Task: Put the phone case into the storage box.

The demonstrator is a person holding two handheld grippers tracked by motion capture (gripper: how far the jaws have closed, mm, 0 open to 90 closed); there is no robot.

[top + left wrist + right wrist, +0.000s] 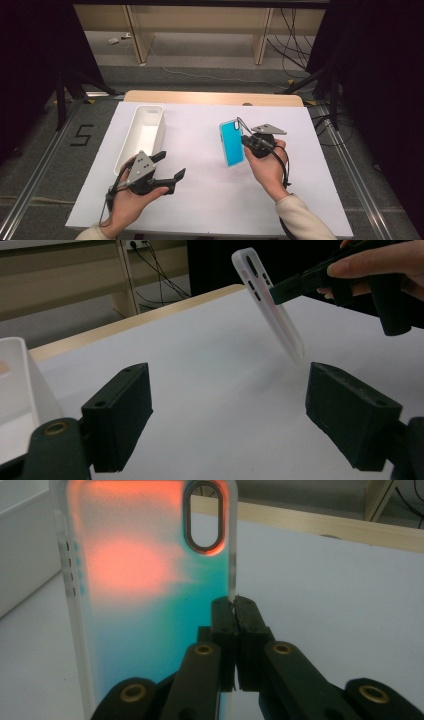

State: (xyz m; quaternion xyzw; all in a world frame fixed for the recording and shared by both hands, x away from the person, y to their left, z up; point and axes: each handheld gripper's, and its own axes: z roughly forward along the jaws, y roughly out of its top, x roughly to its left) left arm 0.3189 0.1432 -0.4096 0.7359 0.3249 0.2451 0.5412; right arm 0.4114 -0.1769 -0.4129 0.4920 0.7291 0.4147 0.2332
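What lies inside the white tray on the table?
The white tray looks empty: the high view shows its bare white floor. Its near end is hidden behind the left gripper, so that corner cannot be checked.

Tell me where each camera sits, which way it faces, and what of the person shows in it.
High view: above the person's side, looking forward and down on the table; both forearms, left gripper, right gripper.
Left gripper view: rides the left gripper, looking level across the table between its open jaws; the other hand's fingers show.
Right gripper view: rides the right gripper, shut on the phone case edge.
Shared: all three show the phone case and the white bin.
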